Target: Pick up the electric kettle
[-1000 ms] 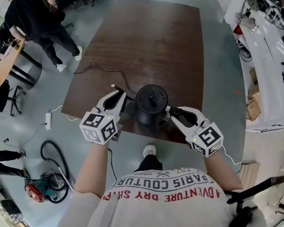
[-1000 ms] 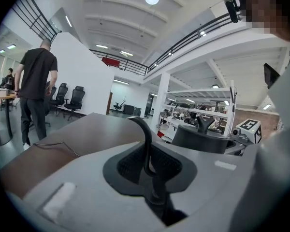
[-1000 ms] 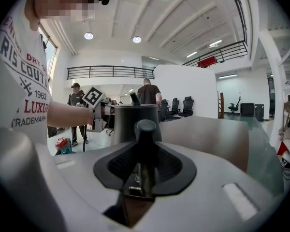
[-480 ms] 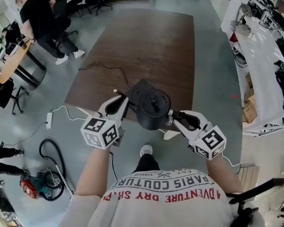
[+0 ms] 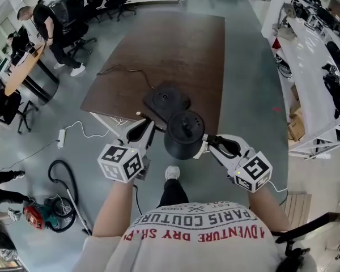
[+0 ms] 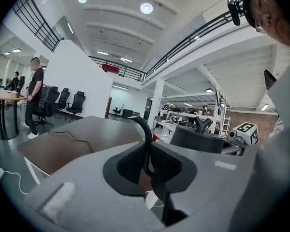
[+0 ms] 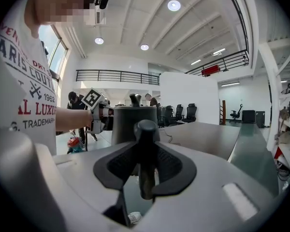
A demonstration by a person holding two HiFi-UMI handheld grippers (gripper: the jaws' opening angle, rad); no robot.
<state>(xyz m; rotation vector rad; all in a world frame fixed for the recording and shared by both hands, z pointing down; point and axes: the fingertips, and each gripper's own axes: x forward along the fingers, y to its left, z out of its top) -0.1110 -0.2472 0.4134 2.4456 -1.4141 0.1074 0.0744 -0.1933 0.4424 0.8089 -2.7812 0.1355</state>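
Note:
The black electric kettle point(image 5: 184, 134) hangs in the air at the near edge of the dark wooden table point(image 5: 175, 44), held between both grippers. My left gripper point(image 5: 149, 124) is shut on its thin curved handle point(image 6: 146, 144) from the left. My right gripper point(image 5: 202, 146) is shut on a black round-topped part point(image 7: 146, 151) at the kettle's right side. The kettle body point(image 7: 133, 123) shows beyond the right jaws, and its body point(image 6: 199, 138) also shows to the right of the left jaws. Its black base point(image 5: 166, 99) lies on the table, apart from the kettle.
A black cord point(image 5: 122, 70) runs across the table from the base. A person point(image 5: 48, 21) stands by office chairs at the far left. A hose and a red tool point(image 5: 38, 217) lie on the floor at left, and a white bench point(image 5: 309, 67) runs along the right.
The kettle has come up off its base and moved toward me with both grippers. The base now lies bare on the table.

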